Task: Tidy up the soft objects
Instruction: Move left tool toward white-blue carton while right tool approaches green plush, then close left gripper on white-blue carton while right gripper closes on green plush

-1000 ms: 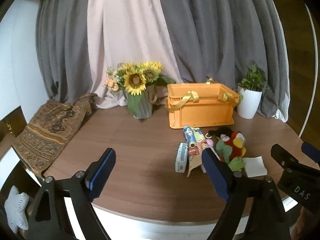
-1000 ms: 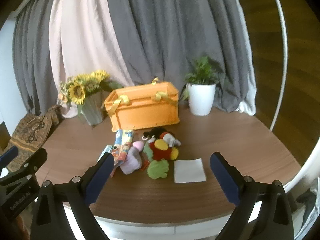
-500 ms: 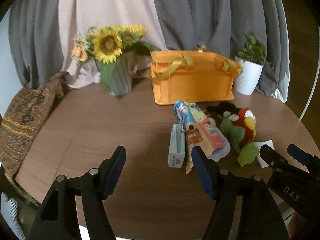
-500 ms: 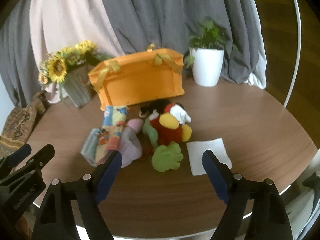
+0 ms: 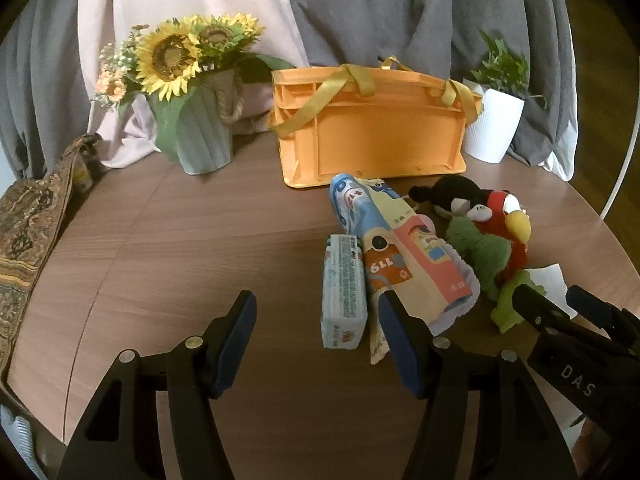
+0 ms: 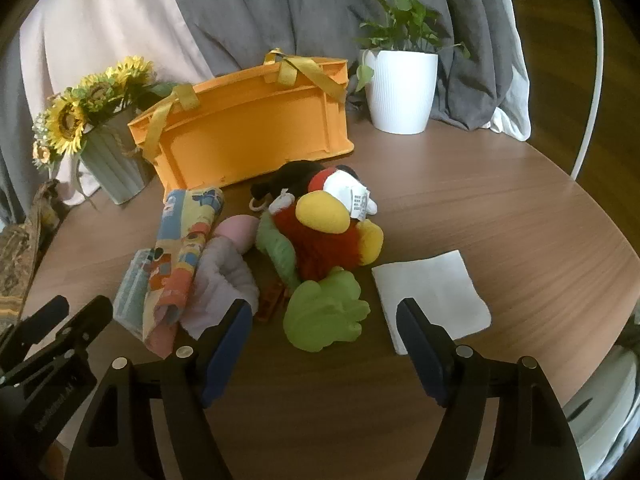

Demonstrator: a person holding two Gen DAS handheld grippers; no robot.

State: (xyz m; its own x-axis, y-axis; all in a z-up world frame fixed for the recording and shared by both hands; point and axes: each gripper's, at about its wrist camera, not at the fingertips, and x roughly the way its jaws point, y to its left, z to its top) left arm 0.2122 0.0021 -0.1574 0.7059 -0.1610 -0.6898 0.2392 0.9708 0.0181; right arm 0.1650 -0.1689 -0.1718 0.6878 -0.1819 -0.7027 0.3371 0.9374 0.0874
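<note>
A vase of sunflowers (image 5: 188, 92) stood near the back-left edge of the round wooden table (image 5: 200, 240). A white potted plant (image 6: 400, 84) stood at the back right, before grey curtains (image 6: 280, 8). A patterned cloth (image 5: 28, 232) draped the left edge.

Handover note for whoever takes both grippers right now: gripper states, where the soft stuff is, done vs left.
Left gripper: open, empty, low over the table, facing the tissue pack.
Right gripper: open, empty, facing the plush parrot.
Tissue pack, printed cloth, parrot and white napkin all lie on the table in front of the orange crate.
Done: no item grasped.
Left: everything, presumably into the crate.
</note>
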